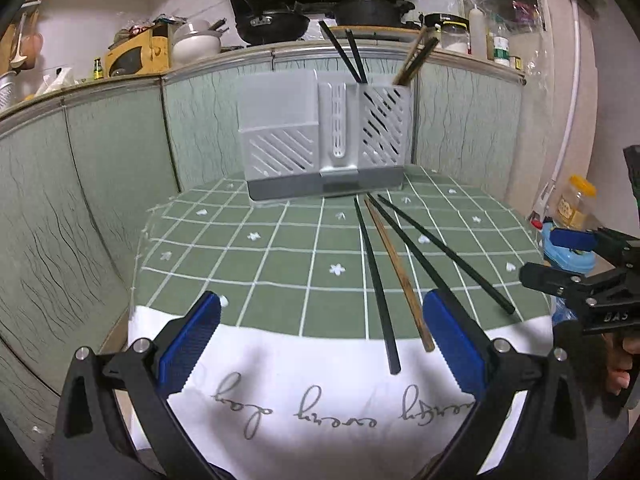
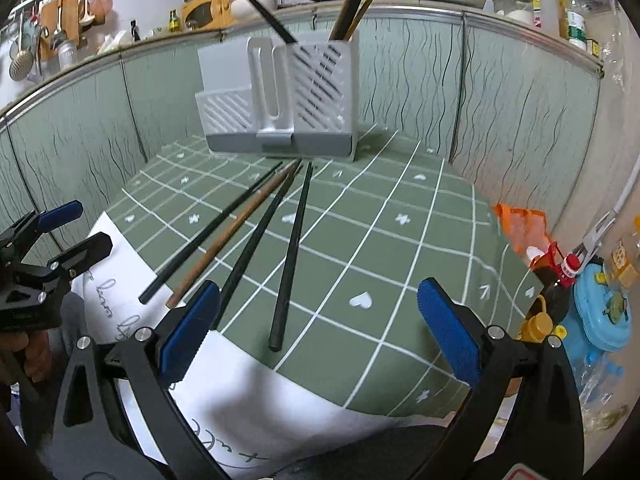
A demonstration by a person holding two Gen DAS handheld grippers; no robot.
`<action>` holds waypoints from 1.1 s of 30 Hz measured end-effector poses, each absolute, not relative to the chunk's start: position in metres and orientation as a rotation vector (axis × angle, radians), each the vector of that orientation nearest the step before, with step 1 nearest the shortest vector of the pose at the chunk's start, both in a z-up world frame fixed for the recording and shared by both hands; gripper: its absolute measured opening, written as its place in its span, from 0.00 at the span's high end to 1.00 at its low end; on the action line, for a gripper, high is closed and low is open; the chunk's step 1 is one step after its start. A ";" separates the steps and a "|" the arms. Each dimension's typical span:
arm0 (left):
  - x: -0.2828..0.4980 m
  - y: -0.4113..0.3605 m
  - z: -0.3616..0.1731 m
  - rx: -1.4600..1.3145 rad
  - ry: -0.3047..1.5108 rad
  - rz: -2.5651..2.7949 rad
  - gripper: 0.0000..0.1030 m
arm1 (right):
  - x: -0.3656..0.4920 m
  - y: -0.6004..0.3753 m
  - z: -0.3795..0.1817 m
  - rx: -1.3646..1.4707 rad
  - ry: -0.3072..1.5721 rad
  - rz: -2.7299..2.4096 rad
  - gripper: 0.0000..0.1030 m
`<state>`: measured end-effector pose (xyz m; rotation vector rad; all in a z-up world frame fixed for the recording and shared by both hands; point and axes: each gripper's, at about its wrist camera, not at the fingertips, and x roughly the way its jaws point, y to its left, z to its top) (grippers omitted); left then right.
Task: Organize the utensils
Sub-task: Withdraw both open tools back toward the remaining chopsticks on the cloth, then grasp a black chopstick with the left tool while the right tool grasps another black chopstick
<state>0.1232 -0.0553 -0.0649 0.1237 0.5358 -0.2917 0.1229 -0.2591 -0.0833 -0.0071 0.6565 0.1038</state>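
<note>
I see my left gripper [image 1: 320, 344] and right gripper [image 2: 318, 326] both spread wide, holding nothing, above four long chopsticks [image 1: 374, 280] lying near the grey slotted plastic holder [image 1: 324, 136].

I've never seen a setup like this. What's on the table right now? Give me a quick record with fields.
surface: green checked tablecloth
holder: grey slotted utensil holder at the far edge, upright
in holder: two black and two brown chopsticks, in its right compartment
loose: three black chopsticks and one brown chopstick lying flat in front of the holder
left gripper: open, empty
right gripper: open, empty
</note>
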 end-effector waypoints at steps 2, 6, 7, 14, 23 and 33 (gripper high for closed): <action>0.124 -0.057 -0.071 0.132 0.540 -0.297 0.04 | 0.126 -0.255 -0.089 -0.021 0.665 0.097 0.14; 0.128 -0.059 -0.082 0.139 0.567 -0.310 0.14 | 0.132 -0.253 -0.099 -0.024 0.692 0.101 0.25; 0.129 -0.059 -0.084 0.139 0.574 -0.313 0.15 | 0.133 -0.252 -0.102 -0.024 0.701 0.103 0.27; 0.138 -0.070 -0.101 0.168 0.629 -0.347 0.32 | 0.142 -0.244 -0.114 -0.034 0.743 0.113 0.54; 0.144 -0.083 -0.106 0.171 0.662 -0.390 0.60 | 0.143 -0.242 -0.114 -0.039 0.734 0.116 0.68; 0.148 -0.088 -0.105 0.194 0.684 -0.345 0.82 | 0.143 -0.243 -0.114 -0.041 0.740 0.088 0.79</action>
